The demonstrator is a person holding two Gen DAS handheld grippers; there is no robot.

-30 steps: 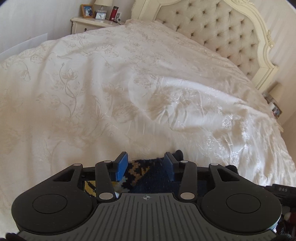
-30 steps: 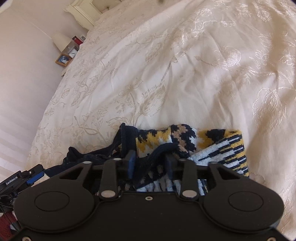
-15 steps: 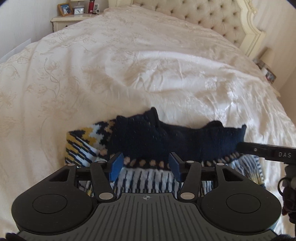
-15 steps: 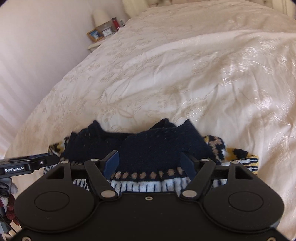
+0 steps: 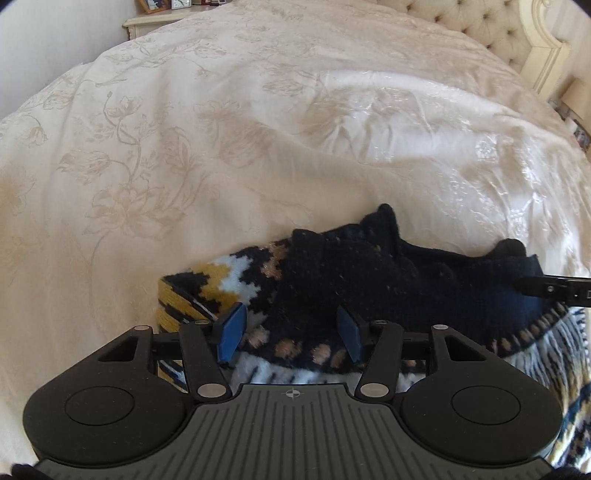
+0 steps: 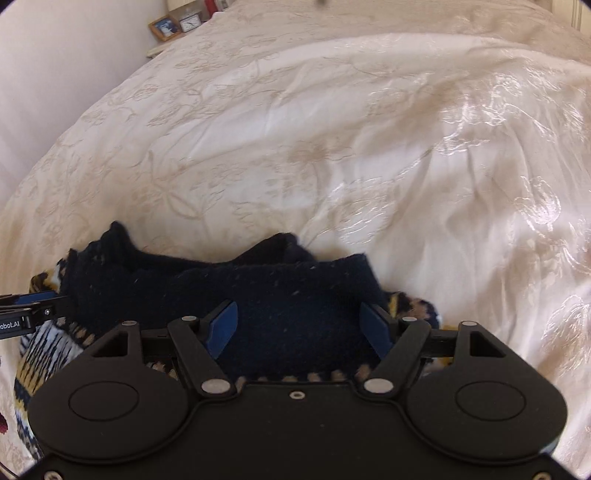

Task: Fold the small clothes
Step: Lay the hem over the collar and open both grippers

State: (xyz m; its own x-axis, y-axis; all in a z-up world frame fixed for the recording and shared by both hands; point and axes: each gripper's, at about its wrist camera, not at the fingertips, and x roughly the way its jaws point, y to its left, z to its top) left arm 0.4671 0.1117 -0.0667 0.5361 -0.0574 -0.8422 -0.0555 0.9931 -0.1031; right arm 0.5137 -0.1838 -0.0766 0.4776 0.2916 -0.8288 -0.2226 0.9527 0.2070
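Observation:
A small knitted sweater [image 5: 369,273], navy with yellow, white and tan pattern, lies folded on the cream bedspread [image 5: 221,147]. Its navy part is on top and the patterned part shows at the edges. My left gripper [image 5: 291,332] hovers open over the sweater's left half, with nothing between its blue pads. In the right wrist view the same sweater [image 6: 258,291] fills the near foreground, and my right gripper [image 6: 299,325] stands wide open above its navy panel. Each gripper's tip shows at the edge of the other's view.
The floral cream bedspread [image 6: 332,129] stretches away on all sides. A nightstand [image 5: 159,22] with a picture frame and a clock stands at the far left corner. The tufted headboard [image 5: 491,33] is at the far right.
Both grippers, shut on the sweater a second ago, have opened and let go. The sweater now lies folded on the bed, and both grippers have drawn back slightly.

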